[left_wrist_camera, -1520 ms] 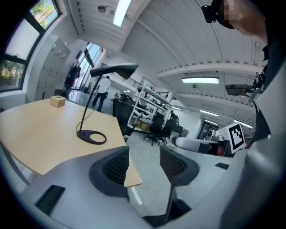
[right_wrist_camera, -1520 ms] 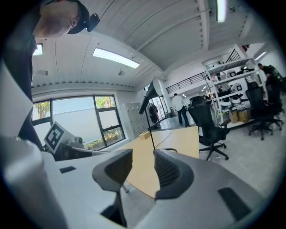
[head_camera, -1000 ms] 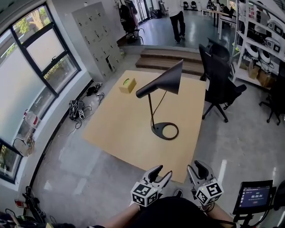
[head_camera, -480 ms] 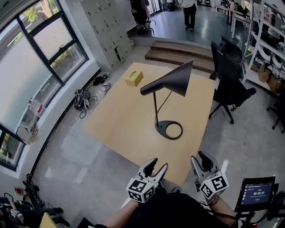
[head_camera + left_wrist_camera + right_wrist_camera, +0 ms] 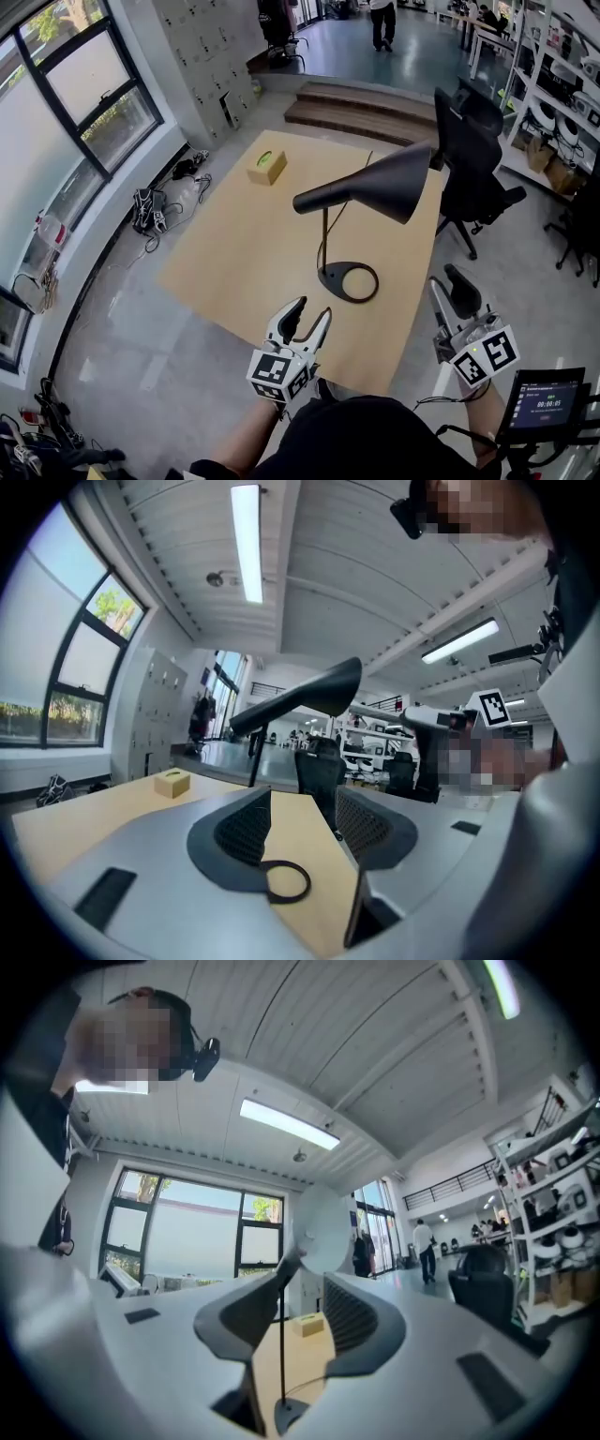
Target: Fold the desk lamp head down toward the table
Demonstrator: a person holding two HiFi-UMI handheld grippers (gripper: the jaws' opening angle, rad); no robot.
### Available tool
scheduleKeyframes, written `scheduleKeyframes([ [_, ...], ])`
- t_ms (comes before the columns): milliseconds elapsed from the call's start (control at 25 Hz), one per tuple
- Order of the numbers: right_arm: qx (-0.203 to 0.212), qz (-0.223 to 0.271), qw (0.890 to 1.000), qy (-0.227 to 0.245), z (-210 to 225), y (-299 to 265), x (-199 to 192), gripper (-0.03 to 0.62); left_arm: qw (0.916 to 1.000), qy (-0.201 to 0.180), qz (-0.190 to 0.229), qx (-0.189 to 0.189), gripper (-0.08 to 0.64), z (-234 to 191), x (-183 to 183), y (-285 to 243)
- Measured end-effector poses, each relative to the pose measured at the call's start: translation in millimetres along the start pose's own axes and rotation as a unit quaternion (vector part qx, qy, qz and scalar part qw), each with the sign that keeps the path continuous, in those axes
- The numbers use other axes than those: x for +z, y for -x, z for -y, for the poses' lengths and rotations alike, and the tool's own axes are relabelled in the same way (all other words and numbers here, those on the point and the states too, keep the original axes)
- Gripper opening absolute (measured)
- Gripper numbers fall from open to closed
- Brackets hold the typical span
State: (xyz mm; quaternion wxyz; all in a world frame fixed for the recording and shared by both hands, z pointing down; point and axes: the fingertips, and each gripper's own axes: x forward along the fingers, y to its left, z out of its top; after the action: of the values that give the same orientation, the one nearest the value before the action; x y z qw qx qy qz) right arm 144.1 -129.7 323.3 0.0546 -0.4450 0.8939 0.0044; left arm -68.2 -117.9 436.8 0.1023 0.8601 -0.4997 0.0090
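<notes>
The left gripper (image 5: 313,309) has its fingers (image 5: 246,825) spread wide, with nothing between them. In the left gripper view the gap frames only bare surface (image 5: 244,234) and the ring-shaped base (image 5: 329,275) of the lamp (image 5: 323,230), which lies well beyond the tips. The right gripper (image 5: 447,286) is just as wide open and empty. Its fingers (image 5: 354,1316) touch nothing, and the thin stem shows far off through the gap.

The lamp stands upright on the near right part of the surface. Its black cone head (image 5: 375,183) is raised high on the stem, roughly level, with the wide mouth pointing right. Both grippers are well apart from it. The left one hangs over the near edge of the surface, and the right one is off the near right corner, above the floor.

A small box (image 5: 267,167) sits near the far left corner, and a black chair (image 5: 469,155) stands to the right of the surface.

The head's mouth shows only as a pale disc in the right gripper view (its inside cannot be made out). The right gripper view cuts the base off at the bottom. In the head view the person's body hides both forearms.
</notes>
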Motion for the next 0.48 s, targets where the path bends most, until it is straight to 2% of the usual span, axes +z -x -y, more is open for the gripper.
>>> scheduleKeyframes([
  [200, 0.0, 0.054, 0.999, -0.006, 5, -32, 75, 0.156, 0.9985, 0.009, 0.052, -0.018, 0.224, -37, 48, -26],
  [360, -0.036, 0.101, 0.992, -0.07, 18, -55, 111, 0.156, 0.9945, 0.039, 0.097, -0.015, 0.222, -76, 84, -52],
  [480, -0.04, 0.124, 0.986, -0.104, 23, -66, 126, 0.156, 0.9916, 0.07, 0.108, -0.018, 0.224, -99, 100, -75],
])
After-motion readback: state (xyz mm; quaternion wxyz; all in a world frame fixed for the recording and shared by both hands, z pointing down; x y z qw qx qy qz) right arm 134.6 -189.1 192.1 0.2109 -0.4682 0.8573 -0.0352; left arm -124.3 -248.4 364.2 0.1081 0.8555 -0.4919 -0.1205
